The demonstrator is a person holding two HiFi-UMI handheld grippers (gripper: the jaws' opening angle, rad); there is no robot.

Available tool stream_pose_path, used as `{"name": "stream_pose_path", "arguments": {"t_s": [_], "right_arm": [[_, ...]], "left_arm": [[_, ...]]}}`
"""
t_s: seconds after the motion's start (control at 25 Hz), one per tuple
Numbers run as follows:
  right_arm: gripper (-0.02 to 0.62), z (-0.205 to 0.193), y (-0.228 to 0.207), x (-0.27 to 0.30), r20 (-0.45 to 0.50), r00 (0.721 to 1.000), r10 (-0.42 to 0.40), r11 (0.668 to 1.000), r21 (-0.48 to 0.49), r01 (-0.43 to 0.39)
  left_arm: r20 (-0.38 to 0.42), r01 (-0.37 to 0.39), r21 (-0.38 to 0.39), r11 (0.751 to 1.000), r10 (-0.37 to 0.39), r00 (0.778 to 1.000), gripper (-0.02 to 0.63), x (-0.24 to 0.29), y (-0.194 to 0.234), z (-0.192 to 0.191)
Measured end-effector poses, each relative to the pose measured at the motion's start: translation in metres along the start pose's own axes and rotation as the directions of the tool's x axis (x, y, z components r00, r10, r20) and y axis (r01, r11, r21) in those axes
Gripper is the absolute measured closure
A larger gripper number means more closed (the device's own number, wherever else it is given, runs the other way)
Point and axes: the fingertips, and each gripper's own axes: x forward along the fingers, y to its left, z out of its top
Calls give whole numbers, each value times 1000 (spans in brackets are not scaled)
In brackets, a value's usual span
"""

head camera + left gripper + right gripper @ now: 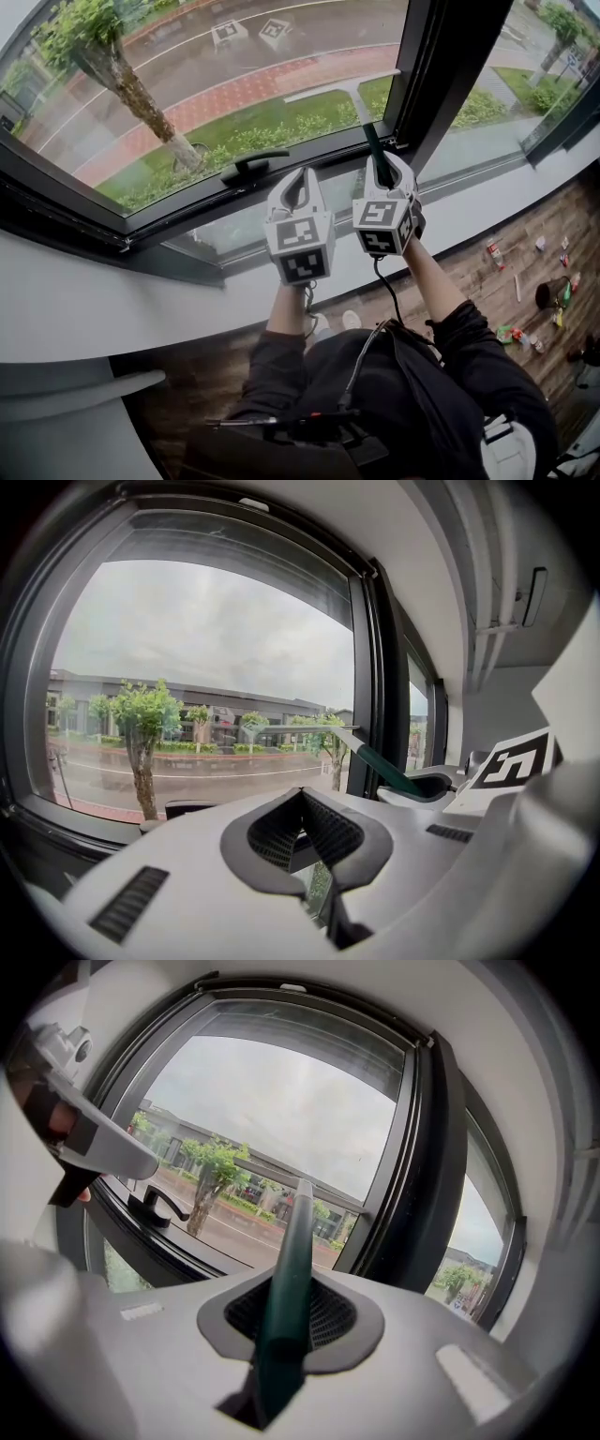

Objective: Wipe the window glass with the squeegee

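Two up at window glass (234, 56): our R gripper (382, 161) clamps squeegee (286, 1260) handle; L gripper (302, 174) tips together, empty.

This is a room inside a building, beside a large window that looks onto a street. Whether it is a home or an office cannot be told. In the upper half of the head view, the window glass (234, 84) sits in a thick dark frame (441, 75) with a dark handle (255, 164) on its lower bar. Below it runs a broad white ledge (84, 300). At the lower right is a floor (469, 281) with a wood pattern, with some small colourful things (525, 323) lying on it, too small to name. Through the glass there are a tree (112, 66), grass (281, 127), a red pavement (253, 89) and a wet road (309, 33). The left gripper view shows a long low building (216, 705) across the road under a grey sky.
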Motion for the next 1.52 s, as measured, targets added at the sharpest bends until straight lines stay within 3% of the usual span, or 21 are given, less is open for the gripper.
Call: {"name": "stream_pose_path", "arguments": {"t_s": [0.44,1.52], "right_arm": [[535,-32,22,2,-93,994,57,998,13,-56],[535,-90,42,9,-228,968,107,994,-6,-111]], "left_arm": [[-48,-14,-15,1000,13,999,603,1,5,-25],[-177,-40,-42,998,32,984,603,-1,8,-75]]}}
